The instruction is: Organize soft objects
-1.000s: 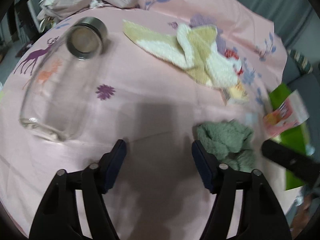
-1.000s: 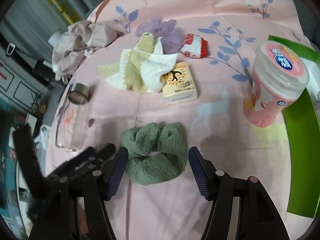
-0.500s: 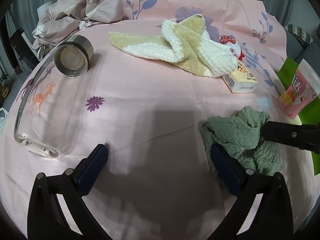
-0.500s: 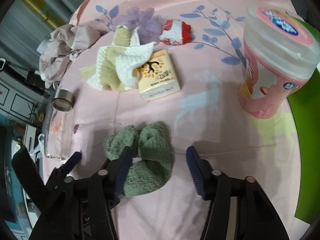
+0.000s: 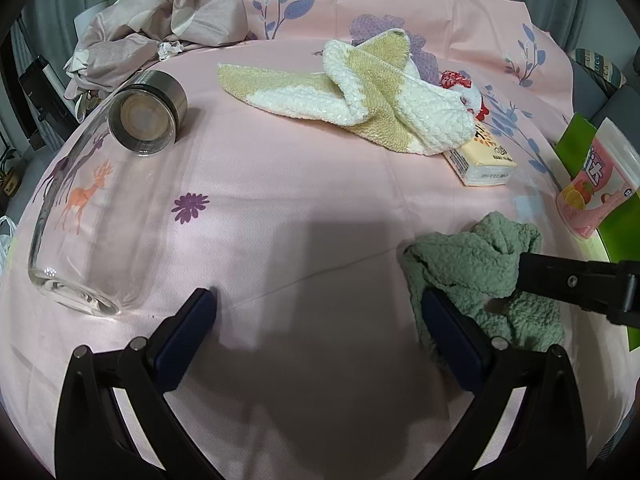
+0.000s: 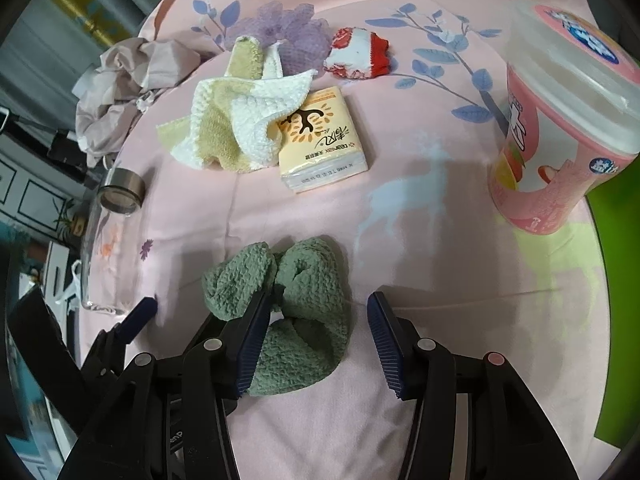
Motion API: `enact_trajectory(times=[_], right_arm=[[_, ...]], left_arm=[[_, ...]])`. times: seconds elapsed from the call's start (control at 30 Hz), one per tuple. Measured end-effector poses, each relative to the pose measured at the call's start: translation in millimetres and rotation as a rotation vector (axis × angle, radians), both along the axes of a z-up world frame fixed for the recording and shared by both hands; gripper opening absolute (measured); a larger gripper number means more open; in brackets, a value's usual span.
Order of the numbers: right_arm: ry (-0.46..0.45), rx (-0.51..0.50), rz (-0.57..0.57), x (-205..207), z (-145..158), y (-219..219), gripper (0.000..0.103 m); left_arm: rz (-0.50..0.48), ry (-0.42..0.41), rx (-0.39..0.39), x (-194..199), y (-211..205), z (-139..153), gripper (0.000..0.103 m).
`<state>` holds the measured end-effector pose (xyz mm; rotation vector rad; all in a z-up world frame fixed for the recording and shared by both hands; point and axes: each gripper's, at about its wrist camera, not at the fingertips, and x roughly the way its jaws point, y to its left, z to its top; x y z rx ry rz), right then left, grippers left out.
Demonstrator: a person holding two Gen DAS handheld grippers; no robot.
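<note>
A crumpled green fuzzy cloth (image 6: pixel 296 304) lies on the pink sheet (image 6: pixel 400 420). My right gripper (image 6: pixel 318 308) is open and low over it, its left finger (image 6: pixel 250 332) pressed on the cloth's middle, its right finger beside the cloth. The cloth also shows in the left wrist view (image 5: pixel 472 264), where my left gripper (image 5: pixel 320 308) is open, its right finger at the cloth's left edge. A yellow-and-white towel (image 5: pixel 360 92) lies farther back, also in the right wrist view (image 6: pixel 236 128). A red-and-white cloth (image 6: pixel 358 58) lies behind it.
A glass bottle (image 5: pixel 92 200) with a steel cap lies on its side at left. A tissue pack (image 6: pixel 320 140) sits by the towel. A pink canister (image 6: pixel 560 120) stands at right next to a green board (image 6: pixel 616 280). Crumpled beige fabric (image 5: pixel 160 20) lies at the back left.
Both grippers moved forward and lower toward the green cloth. My left gripper opened wider. My right gripper's left finger now rests on the cloth.
</note>
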<state>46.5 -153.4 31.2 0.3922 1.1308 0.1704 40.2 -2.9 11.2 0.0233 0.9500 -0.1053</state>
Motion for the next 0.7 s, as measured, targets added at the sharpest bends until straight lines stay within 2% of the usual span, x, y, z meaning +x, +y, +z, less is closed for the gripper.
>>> enact_trajectory(times=[0.7], right_arm=[[0.0,-0.021,0.006,0.0,0.3,2.6,0.054]], left_arm=[[0.001,0.0,0.002,0.1,-0.5,-0.4,0.102]])
